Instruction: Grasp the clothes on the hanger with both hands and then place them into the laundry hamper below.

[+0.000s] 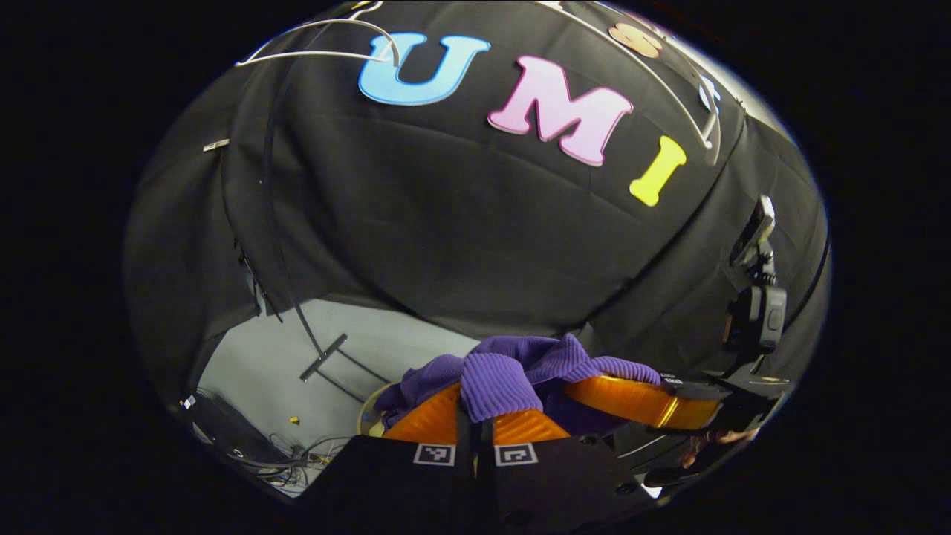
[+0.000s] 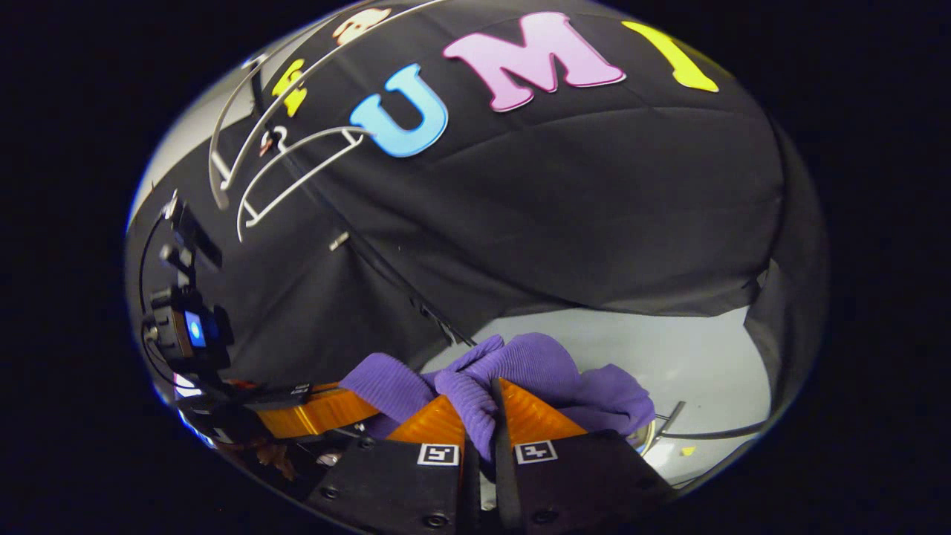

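Fingers of left gripper (image 1: 484,423) nearly closed, pinching a fold of purple clothes (image 1: 513,371) at 6 o'clock in the left gripper view; right gripper (image 2: 481,423) likewise nearly closed on a ridge of the same knit at 6 o'clock in the right gripper view. Both grips taken near the garment's edge, bulk bunched between and draped over the fingers. White hanger (image 2: 297,163) bare at 10 o'clock against the black cloth wall (image 2: 594,186), well apart from the garment. Likely risks: thin fold slipping from one grip on the way down, leaving the garment dangling from the other; trailing cloth catching the hamper rim or landing on the grey floor (image 1: 282,371) if let go off-centre. Pale curved edge at 7 o'clock in the left gripper view, possibly the laundry hamper (image 1: 368,416) rim, mostly hidden by cloth; contents impossible to tell.
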Available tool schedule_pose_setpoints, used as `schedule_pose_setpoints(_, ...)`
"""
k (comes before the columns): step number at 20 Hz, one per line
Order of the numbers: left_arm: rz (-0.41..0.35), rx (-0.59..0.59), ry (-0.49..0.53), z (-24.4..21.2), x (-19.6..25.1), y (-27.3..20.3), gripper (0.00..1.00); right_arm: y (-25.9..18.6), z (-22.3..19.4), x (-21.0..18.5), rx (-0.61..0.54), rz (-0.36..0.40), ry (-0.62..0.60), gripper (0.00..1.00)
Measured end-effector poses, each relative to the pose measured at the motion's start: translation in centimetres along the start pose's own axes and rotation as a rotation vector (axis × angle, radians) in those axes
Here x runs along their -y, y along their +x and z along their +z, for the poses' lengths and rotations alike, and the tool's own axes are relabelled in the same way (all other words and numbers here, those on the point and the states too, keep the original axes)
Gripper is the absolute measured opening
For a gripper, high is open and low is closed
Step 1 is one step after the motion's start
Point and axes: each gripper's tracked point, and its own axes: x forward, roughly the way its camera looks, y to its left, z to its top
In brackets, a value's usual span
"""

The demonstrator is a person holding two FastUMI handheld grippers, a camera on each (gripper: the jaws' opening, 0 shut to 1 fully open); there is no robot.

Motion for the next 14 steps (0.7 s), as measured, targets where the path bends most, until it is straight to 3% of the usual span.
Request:
schedule_pose_setpoints(4,-0.022,-0.096,0.002,-3.7,0.7,0.0,0.05,-1.1,-3.8,-0.5,-0.109,-0.009,-0.108,0.13)
schedule_pose_setpoints(9,-0.010,-0.170,-0.056,-7.3,-0.2,-0.7,0.05,-2.1,-8.4,-0.7,-0.207,0.004,-0.105,0.13)
schedule_pose_setpoints(14,0.004,-0.183,-0.051,-7.6,-0.5,-0.8,0.05,-2.0,-9.5,-1.1,-0.243,0.005,-0.122,0.14)
